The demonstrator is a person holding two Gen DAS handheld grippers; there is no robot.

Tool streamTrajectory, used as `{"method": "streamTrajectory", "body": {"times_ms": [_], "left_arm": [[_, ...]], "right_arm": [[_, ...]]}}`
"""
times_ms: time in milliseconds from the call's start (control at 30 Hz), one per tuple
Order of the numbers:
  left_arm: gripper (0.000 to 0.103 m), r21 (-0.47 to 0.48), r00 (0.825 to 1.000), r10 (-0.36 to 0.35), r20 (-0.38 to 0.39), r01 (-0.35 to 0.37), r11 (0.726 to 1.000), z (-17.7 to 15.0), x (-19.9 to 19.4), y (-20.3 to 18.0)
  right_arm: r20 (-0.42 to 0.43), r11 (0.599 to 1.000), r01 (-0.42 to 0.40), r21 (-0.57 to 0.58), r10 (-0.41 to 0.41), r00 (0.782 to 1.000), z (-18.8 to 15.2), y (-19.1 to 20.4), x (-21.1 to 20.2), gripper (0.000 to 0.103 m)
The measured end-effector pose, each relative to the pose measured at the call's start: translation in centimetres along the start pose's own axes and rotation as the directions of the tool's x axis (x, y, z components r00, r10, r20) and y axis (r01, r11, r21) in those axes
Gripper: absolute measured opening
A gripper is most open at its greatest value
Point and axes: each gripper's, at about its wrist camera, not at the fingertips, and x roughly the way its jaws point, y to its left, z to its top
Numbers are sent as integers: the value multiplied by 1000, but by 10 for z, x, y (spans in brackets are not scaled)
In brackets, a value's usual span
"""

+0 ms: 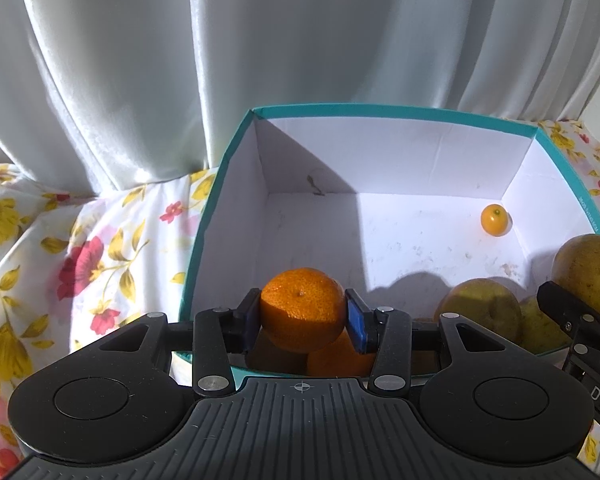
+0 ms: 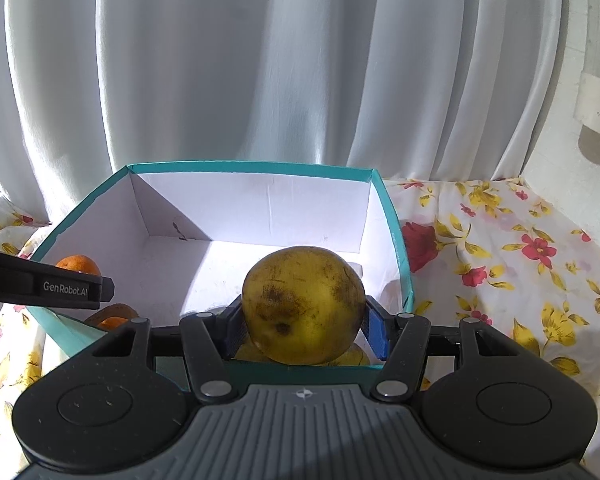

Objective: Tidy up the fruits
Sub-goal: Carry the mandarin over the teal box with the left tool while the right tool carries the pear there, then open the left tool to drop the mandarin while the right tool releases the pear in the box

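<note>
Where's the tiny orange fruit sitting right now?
In the left wrist view, the tiny orange fruit lies alone on the box floor in the far right corner, beyond the yellow-green fruits.

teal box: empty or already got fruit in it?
Not empty. The white-lined teal cardboard box holds a small orange kumquat-like fruit on its floor at the far right, plus yellow-green round fruits at the near right.
</note>
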Motion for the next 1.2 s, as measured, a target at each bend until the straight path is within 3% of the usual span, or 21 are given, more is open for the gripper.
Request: {"method": "streamTrajectory", "body": {"times_ms": [300, 433, 533, 600, 733, 900, 1033, 1200], "left_arm": [[50, -3, 1000, 7, -17, -7, 1000, -2, 6, 2], [75, 4, 1000, 19, 1, -19, 1000, -1, 3, 3], [75, -27, 1000, 3, 18, -2, 1000, -1, -2, 9], [75, -59, 998, -26, 54, 29, 998, -1, -12, 17], [81, -98, 986, -38, 164, 55, 994, -7, -40, 32], [82, -87, 965, -28, 259, 53, 995, -27, -66, 42], [83, -25, 958, -46, 282, 55, 998, -53, -71, 37], [82, 10, 968, -77, 238, 77, 997, -83, -67, 33]], "right_arm": [[-24, 1000, 2, 5, -2, 1000, -2, -1, 6, 59], [-25, 1000, 10, 13, -9, 1000, -2, -2, 6, 59], [8, 1000, 14, 15, -15, 1000, -2, -3, -1, 60], [59, 1000, 30, -5, -29, 998, 2, -1, -11, 65], [178, 997, 70, -22, -65, 982, 6, -2, -35, 87], [256, 998, 63, 27, -68, 964, 1, -12, -63, 97], [239, 998, 46, 42, -55, 969, -20, -12, -74, 97], [122, 999, -4, 38, 0, 992, -58, 0, -73, 96]]}}
